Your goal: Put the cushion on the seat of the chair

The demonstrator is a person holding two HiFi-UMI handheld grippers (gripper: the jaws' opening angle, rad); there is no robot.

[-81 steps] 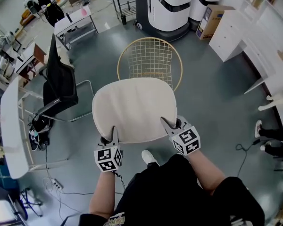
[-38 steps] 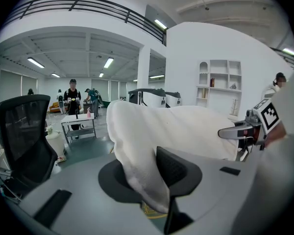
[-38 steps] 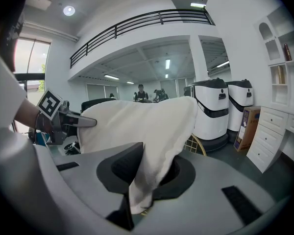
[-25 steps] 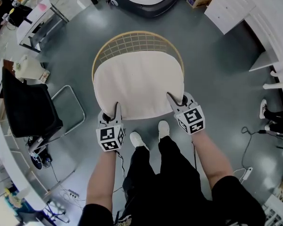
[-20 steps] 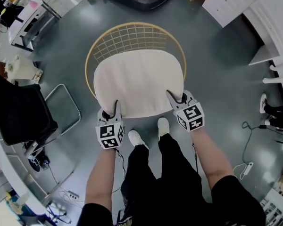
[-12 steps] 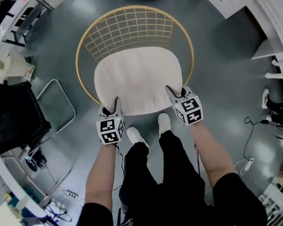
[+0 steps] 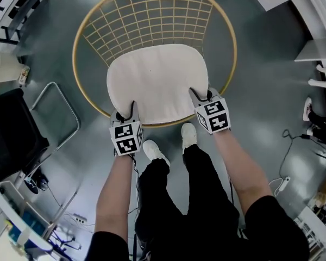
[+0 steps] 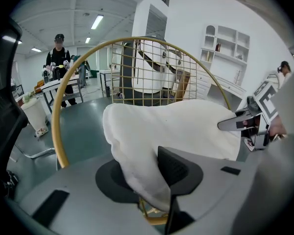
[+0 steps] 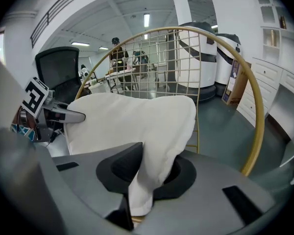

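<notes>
While the gold wire chair (image 7: 152, 15) sits right below, the cream cushion (image 7: 157, 80) is over its seat, resting or just above, can't tell; left gripper (image 7: 131, 109) and right gripper (image 7: 198, 95) each clamp a near corner, so settling and letting go remain

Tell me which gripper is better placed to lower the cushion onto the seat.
Neither alone. Left gripper and right gripper each clamp a near corner of the cushion over the chair, so lower both together.
</notes>
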